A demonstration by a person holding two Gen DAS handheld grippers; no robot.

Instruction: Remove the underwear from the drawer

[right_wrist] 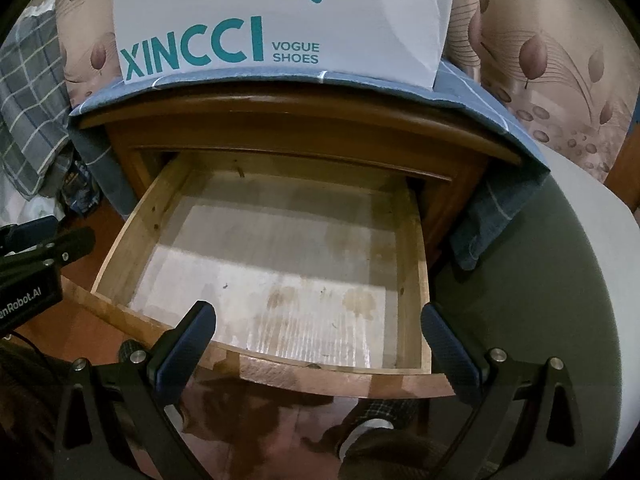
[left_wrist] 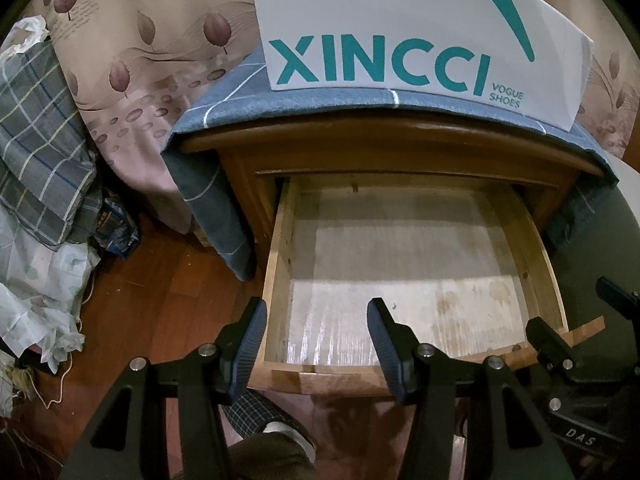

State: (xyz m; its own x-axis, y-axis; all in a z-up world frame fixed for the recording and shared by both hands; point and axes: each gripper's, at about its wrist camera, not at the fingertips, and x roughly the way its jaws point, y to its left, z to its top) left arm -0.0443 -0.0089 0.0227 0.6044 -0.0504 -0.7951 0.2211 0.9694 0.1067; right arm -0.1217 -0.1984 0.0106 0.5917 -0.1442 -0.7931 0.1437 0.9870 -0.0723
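A wooden drawer (left_wrist: 280, 280) (right_wrist: 132, 240) stands pulled out of a brown nightstand (left_wrist: 400, 148). Its pale, stained bottom is bare, and I see no underwear in either view. My left gripper (left_wrist: 317, 308) hovers over the drawer's front left corner. Its blue pads are apart with nothing between them. My right gripper (right_wrist: 317, 312) hangs open above the drawer's front edge, also with nothing in it. In the left wrist view the right gripper (left_wrist: 560, 344) shows at the drawer's right corner. The left gripper (right_wrist: 40, 256) appears at the left edge of the right wrist view.
A white XINCCI shoe bag (left_wrist: 400, 32) stands on a blue checked cloth (left_wrist: 224, 100) on the nightstand. Plaid fabric (left_wrist: 36, 140) and plastic bags (left_wrist: 44, 280) are piled on the wooden floor at left. A pale round surface (right_wrist: 560, 280) lies at right. A person's checked slipper (left_wrist: 260, 412) is below.
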